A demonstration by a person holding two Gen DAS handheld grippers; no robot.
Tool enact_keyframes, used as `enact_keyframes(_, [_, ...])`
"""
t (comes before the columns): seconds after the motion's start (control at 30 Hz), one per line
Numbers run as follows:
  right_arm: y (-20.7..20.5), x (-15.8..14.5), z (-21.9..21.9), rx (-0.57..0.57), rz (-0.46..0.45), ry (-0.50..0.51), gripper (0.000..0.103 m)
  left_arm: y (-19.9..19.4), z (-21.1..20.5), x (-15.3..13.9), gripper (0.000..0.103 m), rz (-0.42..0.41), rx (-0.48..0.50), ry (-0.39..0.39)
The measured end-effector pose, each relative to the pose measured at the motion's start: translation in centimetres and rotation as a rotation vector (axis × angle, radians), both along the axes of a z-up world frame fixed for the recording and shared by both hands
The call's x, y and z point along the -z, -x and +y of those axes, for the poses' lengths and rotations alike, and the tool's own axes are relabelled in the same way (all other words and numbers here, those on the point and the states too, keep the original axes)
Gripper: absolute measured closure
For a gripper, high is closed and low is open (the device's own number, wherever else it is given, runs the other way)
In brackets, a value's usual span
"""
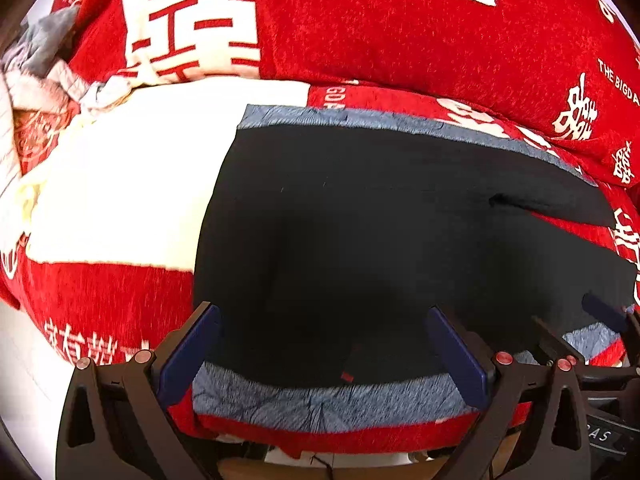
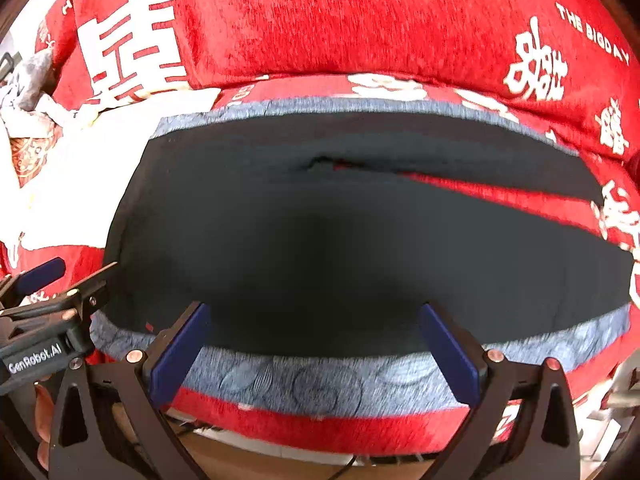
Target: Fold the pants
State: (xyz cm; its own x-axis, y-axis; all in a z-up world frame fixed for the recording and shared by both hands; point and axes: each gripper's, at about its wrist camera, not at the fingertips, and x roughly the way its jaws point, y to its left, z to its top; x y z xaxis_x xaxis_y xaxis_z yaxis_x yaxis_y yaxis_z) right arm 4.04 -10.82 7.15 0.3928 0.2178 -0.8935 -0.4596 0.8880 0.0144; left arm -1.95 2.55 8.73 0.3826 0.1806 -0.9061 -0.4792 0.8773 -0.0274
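Pants point(image 1: 360, 240) lie flat on the red blanket point(image 1: 400, 32). My left gripper point(image 1: 324, 344) and right gripper point(image 2: 316, 340) hover over their near edge, fingers spread, holding nothing.

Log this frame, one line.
pants: flat on bedspread | left gripper: open, near edge | right gripper: open, near edge

red blanket point(image 2: 360, 20): "THE BIGDAY", white double-happiness characters | left gripper point(image 2: 56, 280): "GenRobot.AI"
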Motion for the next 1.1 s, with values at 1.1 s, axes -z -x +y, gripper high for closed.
enact_keyframes(1.1, [-20.5,5.1,8.5,-0.402,0.099,0.058,0.0,-15.2,8.0,5.7,0.0,0.147,-0.012,0.082])
